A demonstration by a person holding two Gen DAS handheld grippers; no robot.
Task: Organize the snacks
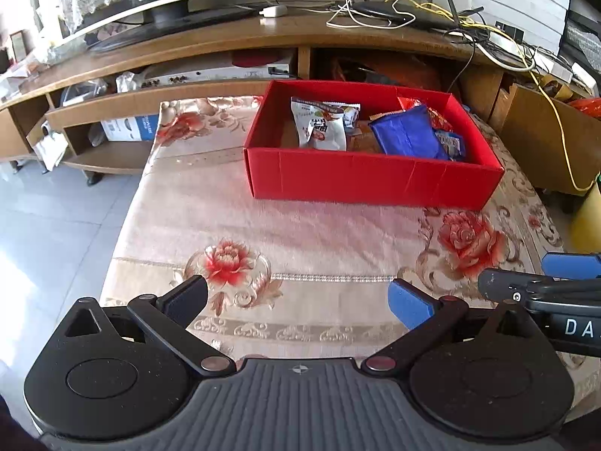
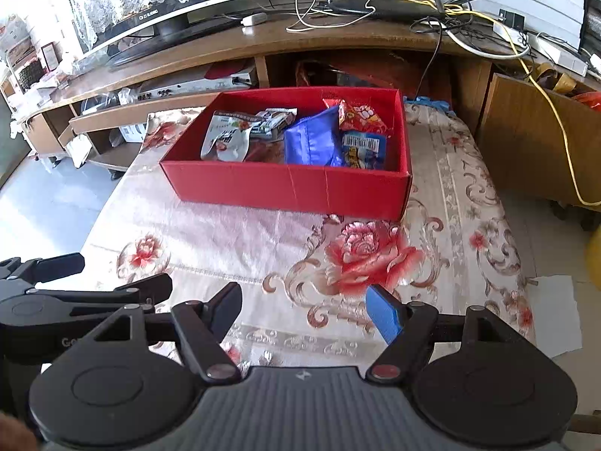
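Note:
A red cardboard box (image 1: 372, 182) (image 2: 285, 186) stands on the flowered tablecloth and holds snack packets: a white packet (image 1: 323, 127) (image 2: 225, 139), a blue bag (image 1: 407, 133) (image 2: 310, 139), a red packet (image 2: 360, 114) and a small blue packet (image 2: 364, 150). My left gripper (image 1: 298, 300) is open and empty, low over the cloth in front of the box. My right gripper (image 2: 306, 310) is open and empty, beside the left one, also in front of the box. The right gripper shows at the right edge of the left wrist view (image 1: 541, 285).
The flowered tablecloth (image 1: 300, 225) (image 2: 263, 233) covers the table. Behind the box is a wooden TV stand (image 1: 225, 37) (image 2: 300, 37) with a TV, a router and tangled cables. Tiled floor (image 1: 45, 225) lies left of the table. A white paper (image 2: 556, 312) lies at the right.

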